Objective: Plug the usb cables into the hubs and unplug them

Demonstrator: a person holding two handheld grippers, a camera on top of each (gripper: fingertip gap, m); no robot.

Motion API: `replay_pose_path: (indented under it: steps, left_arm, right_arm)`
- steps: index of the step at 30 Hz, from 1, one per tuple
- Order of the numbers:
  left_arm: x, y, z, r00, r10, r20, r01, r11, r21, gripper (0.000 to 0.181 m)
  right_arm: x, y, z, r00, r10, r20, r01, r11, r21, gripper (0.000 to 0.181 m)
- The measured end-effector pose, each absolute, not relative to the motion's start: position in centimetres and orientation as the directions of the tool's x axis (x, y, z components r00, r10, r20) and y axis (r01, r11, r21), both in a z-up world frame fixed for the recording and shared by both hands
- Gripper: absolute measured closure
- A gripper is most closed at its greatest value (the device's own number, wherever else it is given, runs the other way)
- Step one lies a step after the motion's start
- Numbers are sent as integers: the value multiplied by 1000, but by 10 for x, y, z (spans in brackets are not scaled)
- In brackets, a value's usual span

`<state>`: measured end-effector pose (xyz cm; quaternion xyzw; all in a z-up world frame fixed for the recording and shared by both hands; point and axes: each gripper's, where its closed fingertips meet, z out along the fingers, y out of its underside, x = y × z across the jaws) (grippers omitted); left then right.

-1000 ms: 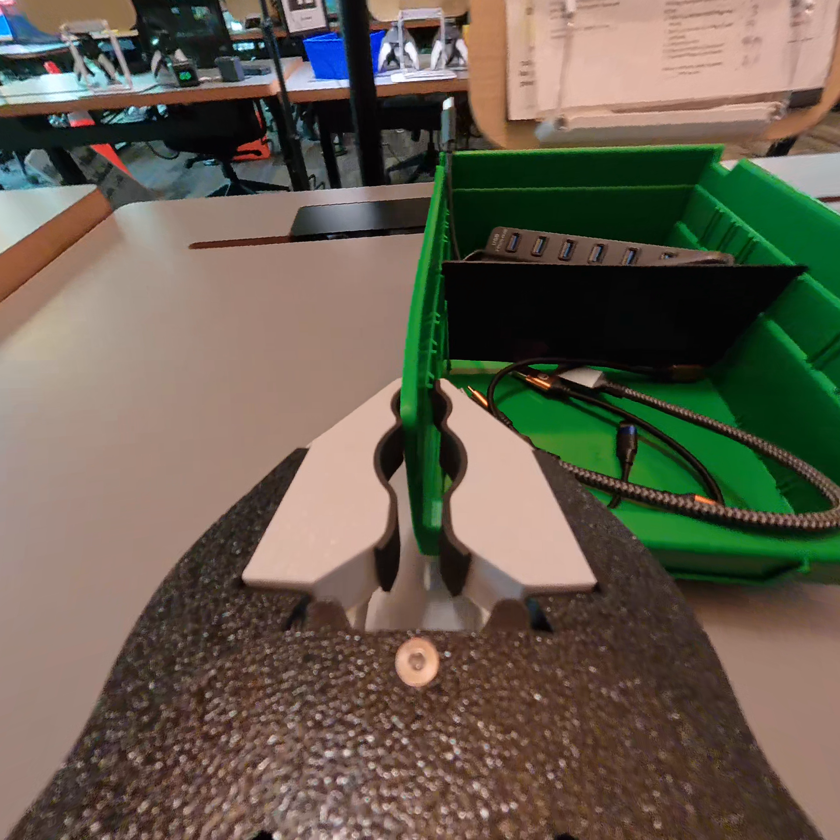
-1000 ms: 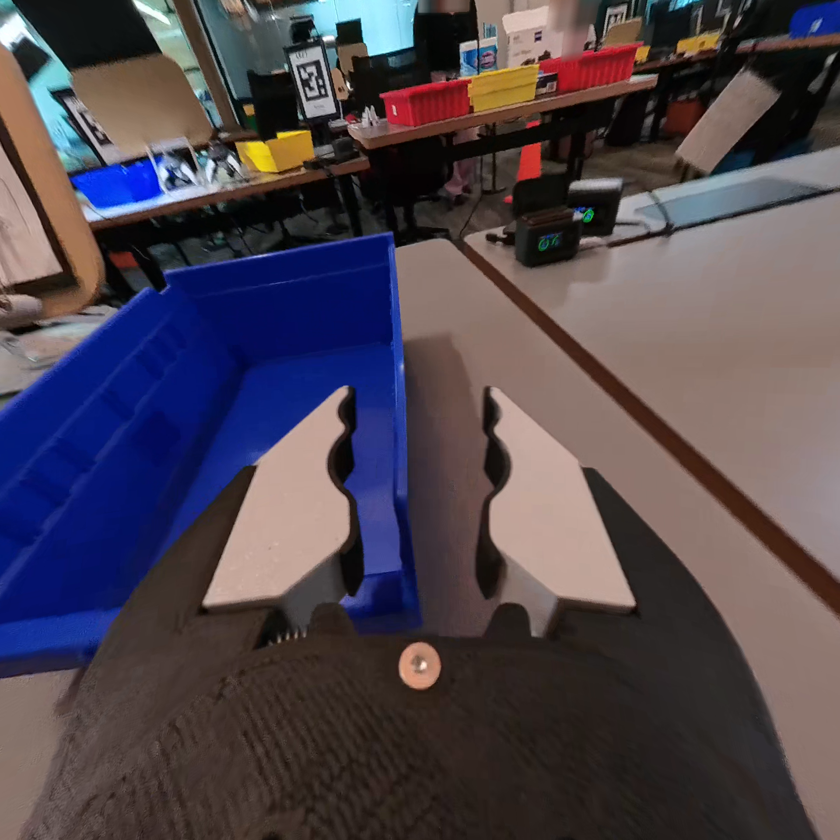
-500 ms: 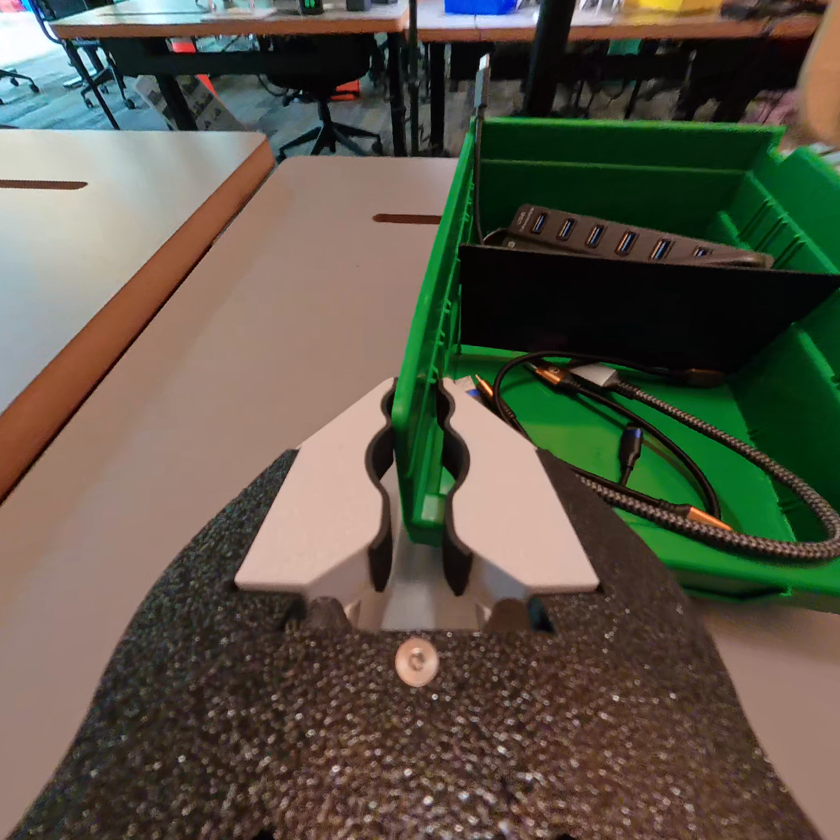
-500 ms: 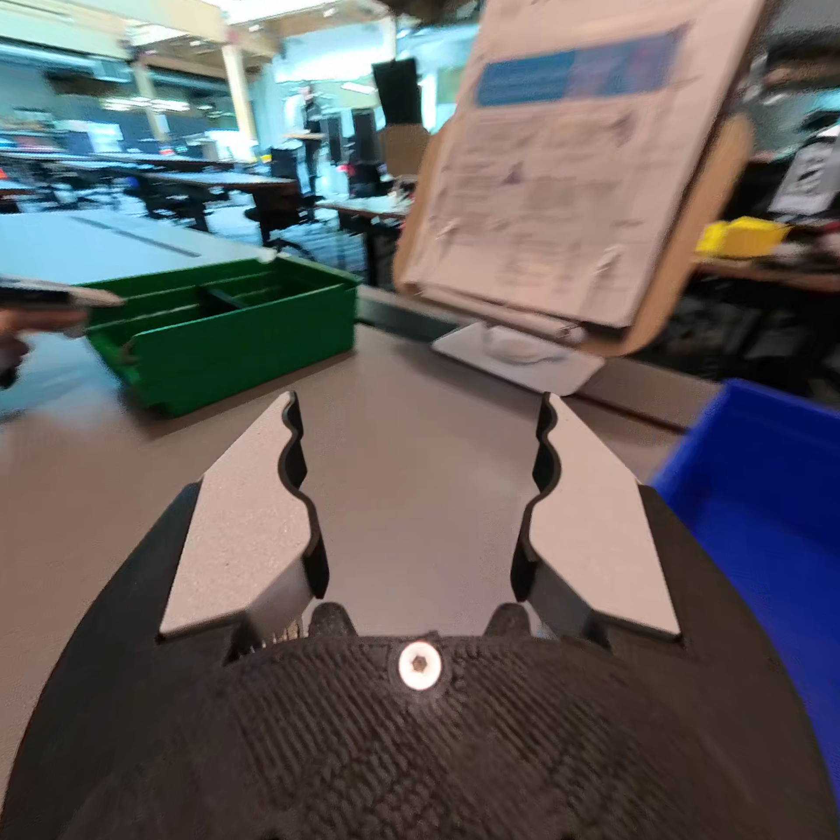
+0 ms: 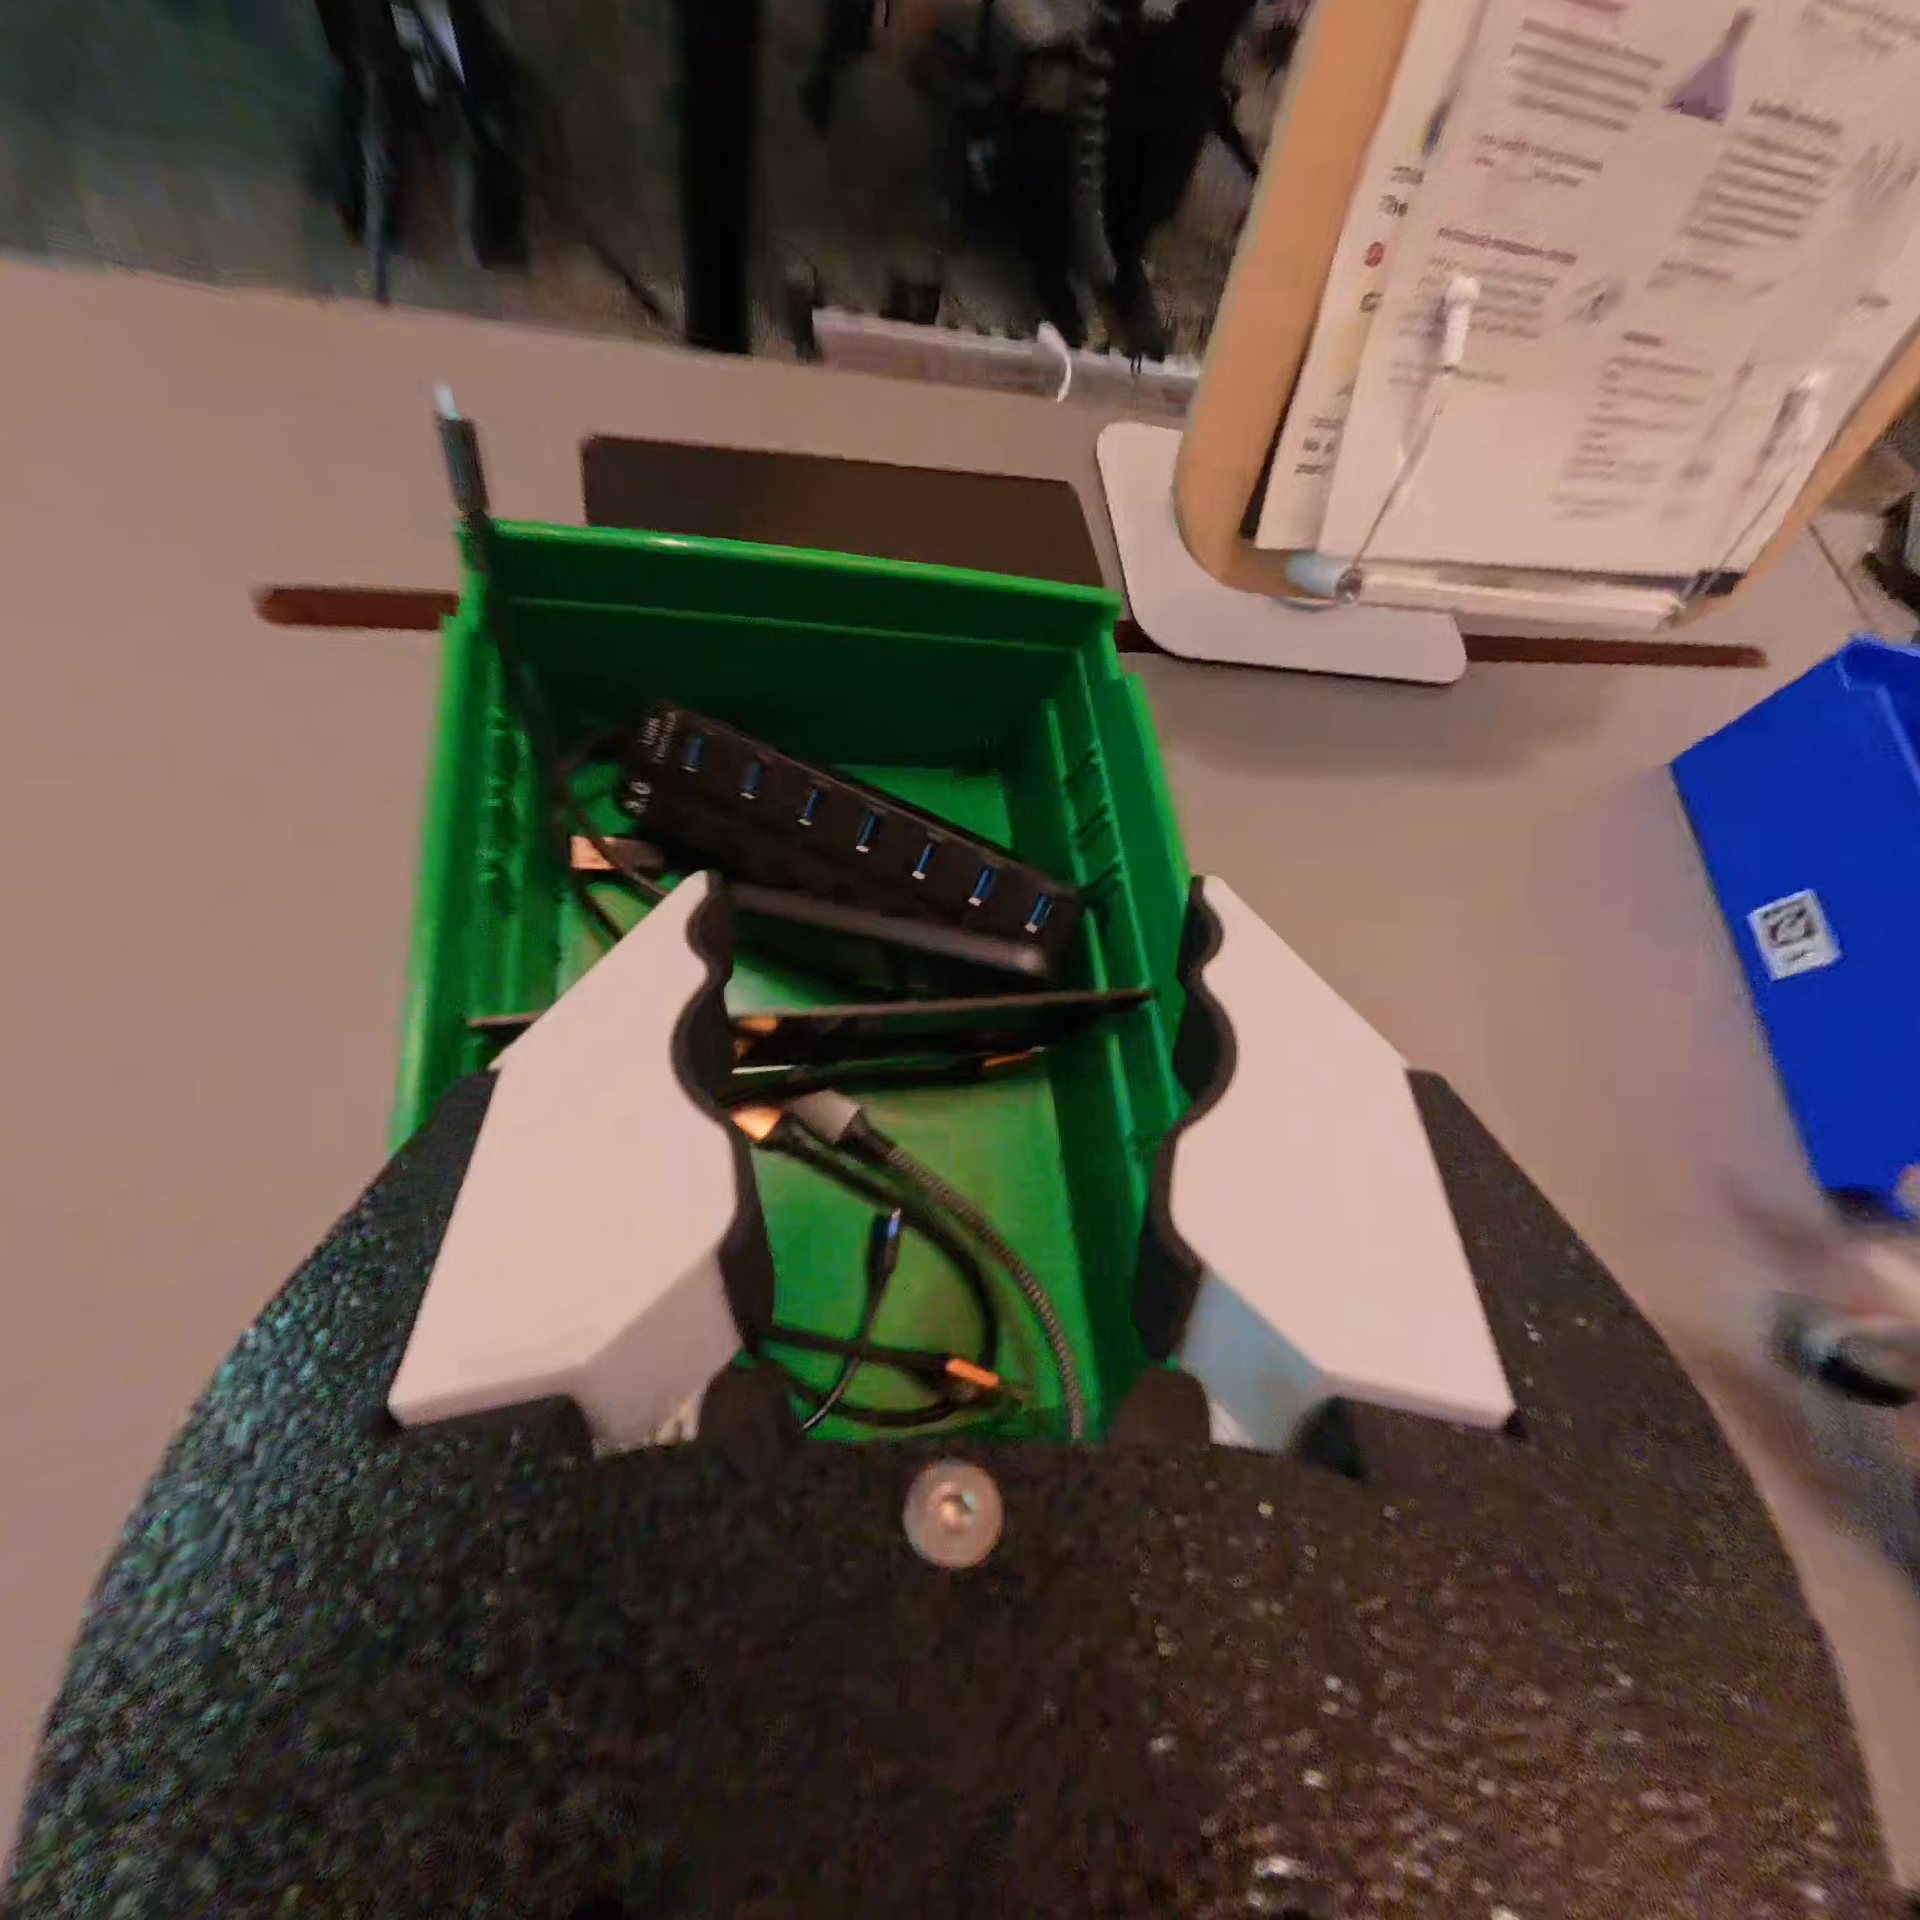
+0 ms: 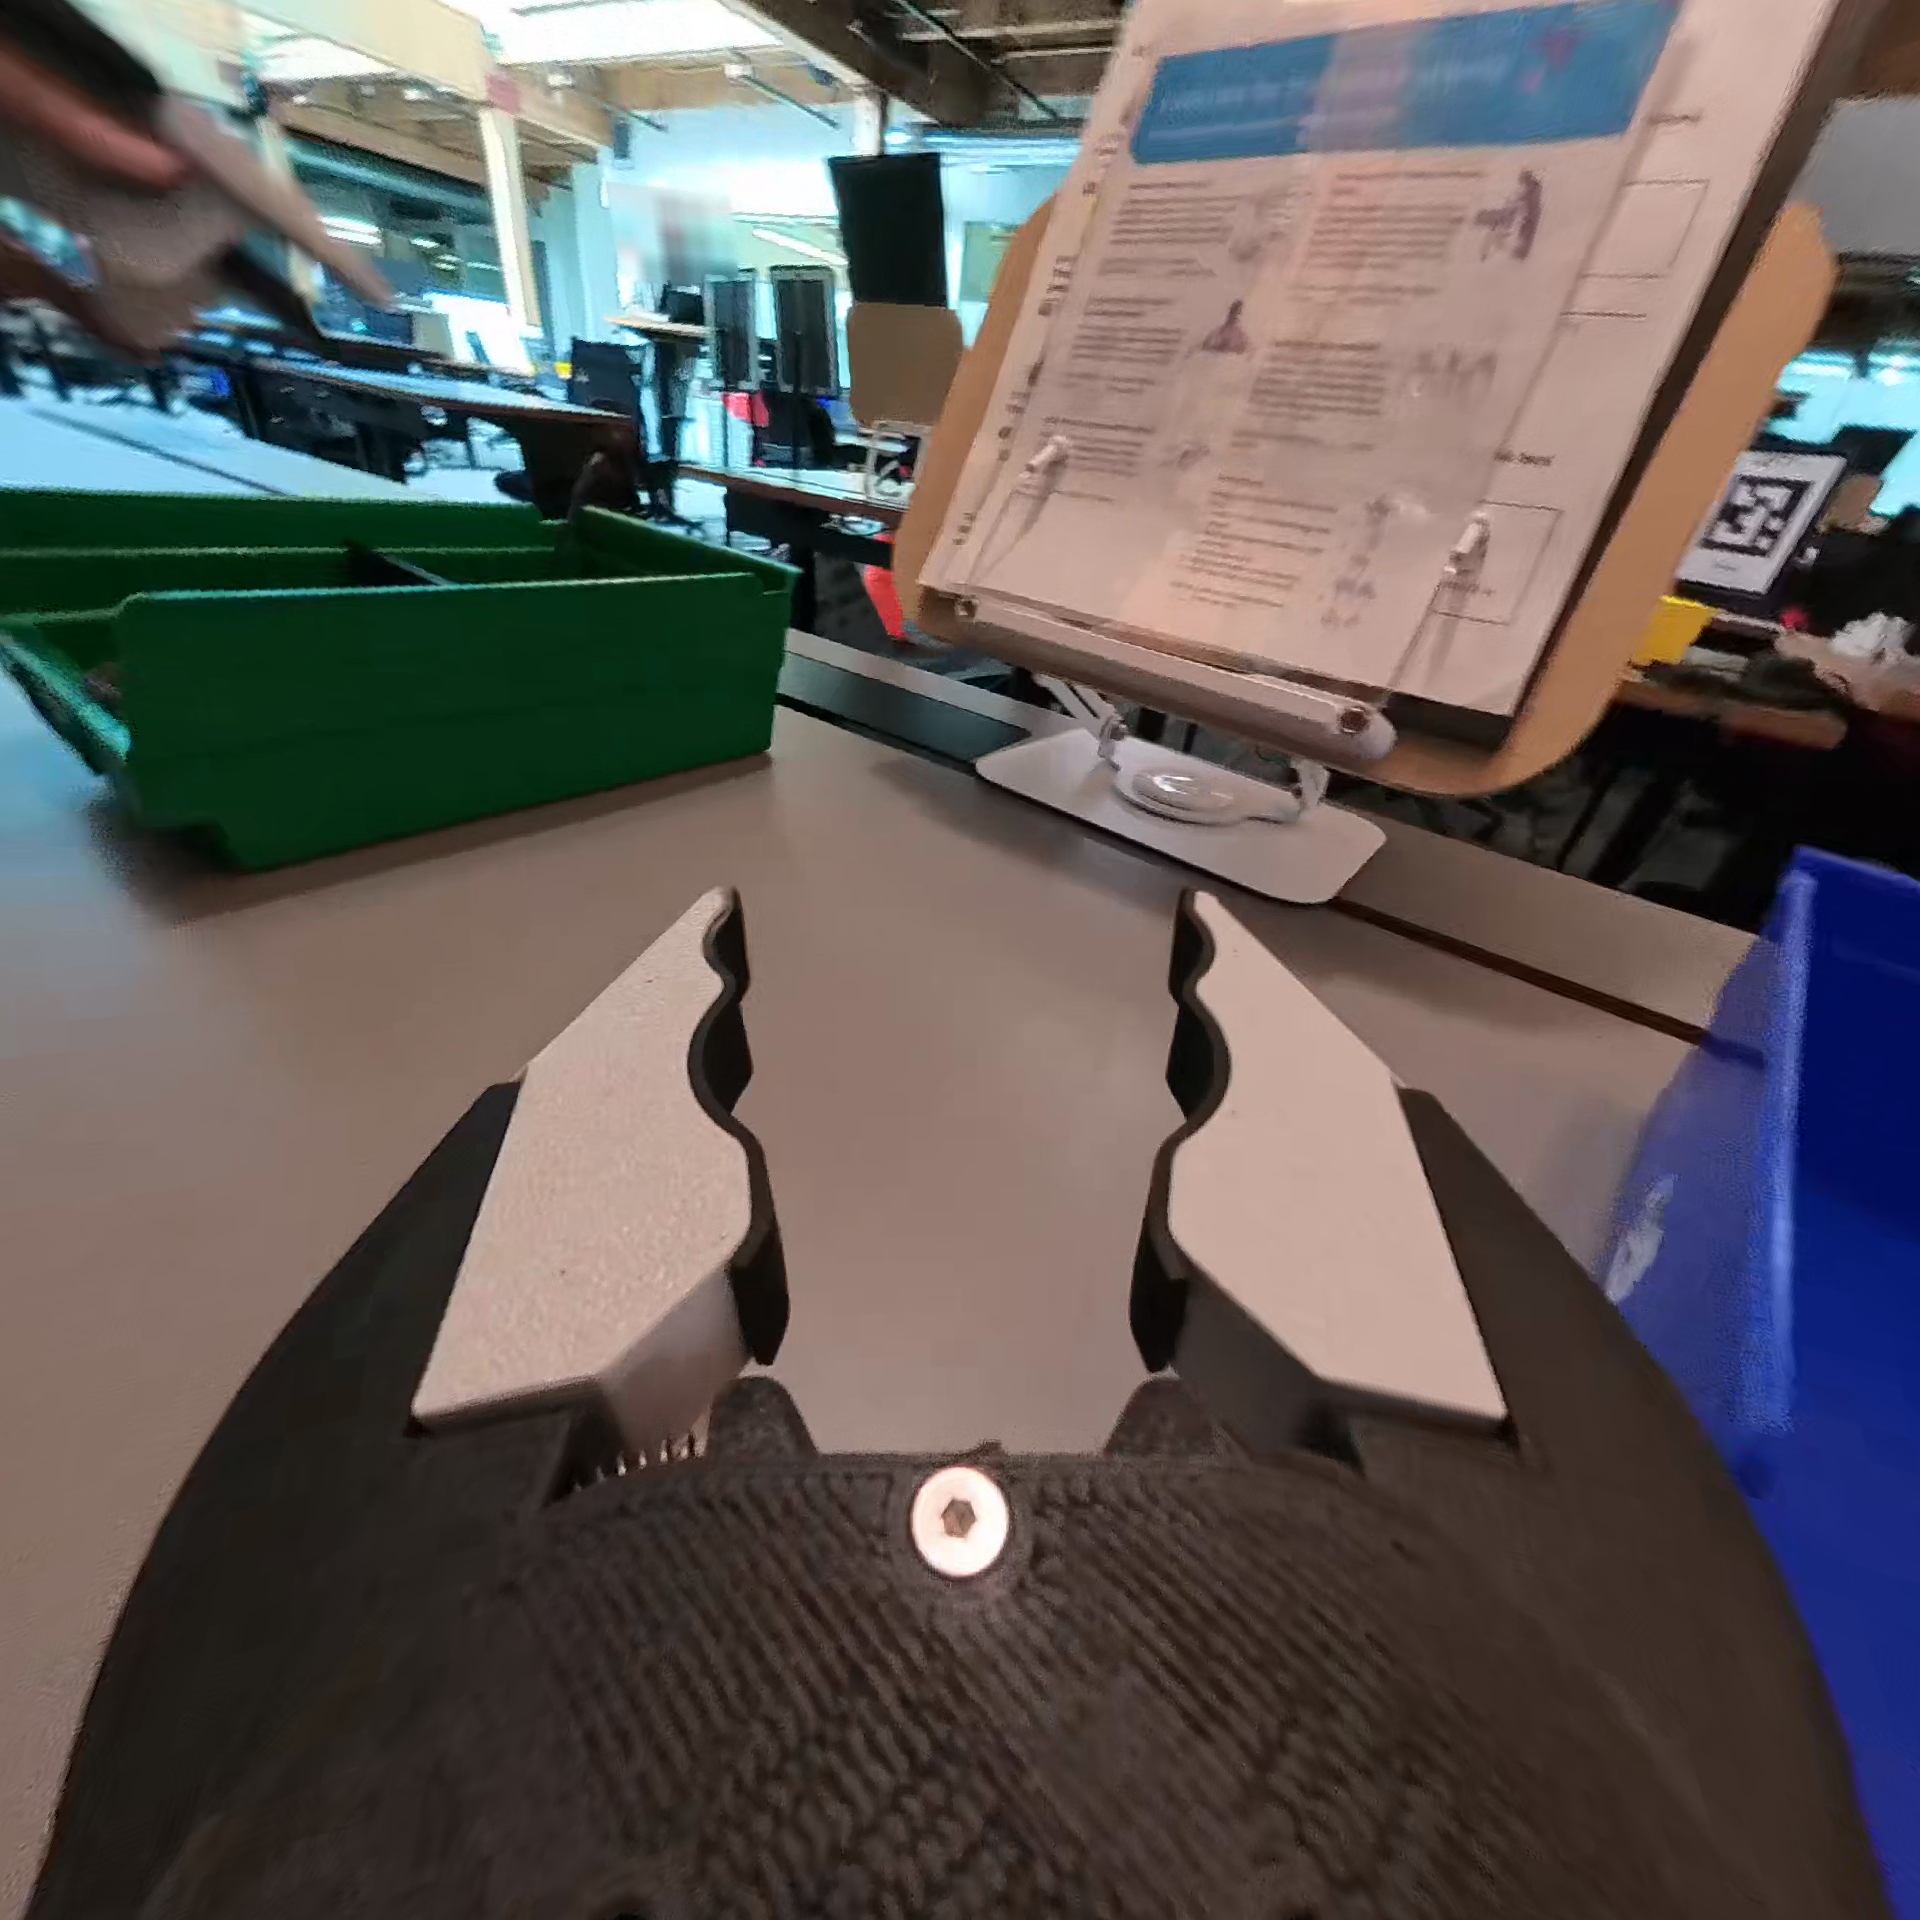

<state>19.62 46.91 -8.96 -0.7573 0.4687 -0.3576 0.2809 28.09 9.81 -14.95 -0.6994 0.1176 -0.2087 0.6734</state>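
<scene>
Two bins share the grey table [image 6: 935, 1049]: the green bin [image 5: 790, 634], which holds the work, and a blue bin [image 5: 1829, 935] off to its right. Behind them stands a clipboard stand [image 6: 1351, 416] carrying printed sheets, and beyond that an open hall of desks and chairs.

Inside the green bin a black divider [image 5: 914, 1013] splits the floor. The far compartment holds the black hub [image 5: 852, 831], lying slantwise with its long axis running from far left to near right and its row of blue ports facing up. The near compartment holds the loose usb cables [image 5: 935, 1247], one braided, coiled over each other with orange-tipped plugs. One further plug [image 5: 457, 447] sticks up at the bin's far left corner.

Directly above the near compartment, looking down, the left gripper [image 5: 951, 904] hangs with its jaws spread wide and empty; the cables lie straight below, the hub just ahead. It is plainly the nearer one. Low over bare table, the right gripper [image 6: 956, 914] sits between the bins, jaws likewise apart and empty, green bin to its left. Motion blur makes it hard to say which cable ends are free.
</scene>
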Motion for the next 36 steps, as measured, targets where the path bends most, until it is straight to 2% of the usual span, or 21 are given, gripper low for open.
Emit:
replay_pose_path:
  steps: [1, 3, 5, 8, 16, 22, 25, 27, 29, 36]
  left_arm:
    - [209, 474, -98, 344, -882, 322, -531, -466, -707, 94]
    - [229, 484, -122, 448, -802, 396, -579, -598, -554, 83]
    - [244, 486, -143, 510, -718, 474, -590, -692, -415, 88]
    - [266, 493, -161, 573, -611, 546, -535, -784, -316, 85]
    - [280, 514, -211, 746, -460, 482, -413, -887, -207, 89]
    - [269, 525, -229, 797, -488, 355, -453, -873, -181, 111]
    - [270, 523, -228, 795, -497, 348, -472, -867, -159, 106]
    - [265, 523, -227, 786, -537, 304, -517, -842, -150, 113]
    - [262, 527, -225, 793, -547, 268, -524, -837, -156, 98]
    - [273, 519, -245, 812, -487, 320, -475, -872, -121, 95]
  right_arm:
    - [277, 101, -152, 894, -425, 143, 124, -73, -990, 97]
    - [270, 106, -156, 907, -386, 168, 142, -97, -985, 89]
    - [266, 106, -155, 911, -368, 188, 165, -94, -982, 87]
    - [263, 105, -152, 915, -353, 198, 183, -73, -980, 87]
    - [267, 102, -146, 925, -356, 136, 134, -30, -991, 86]
    - [264, 105, -149, 929, -339, 147, 138, -49, -989, 86]
    - [263, 106, -151, 931, -332, 150, 137, -61, -989, 86]
    - [263, 106, -152, 936, -324, 141, 126, -64, -990, 86]
    - [264, 106, -154, 935, -327, 135, 118, -70, -991, 86]
    - [265, 107, -156, 939, -325, 109, 89, -77, -993, 88]
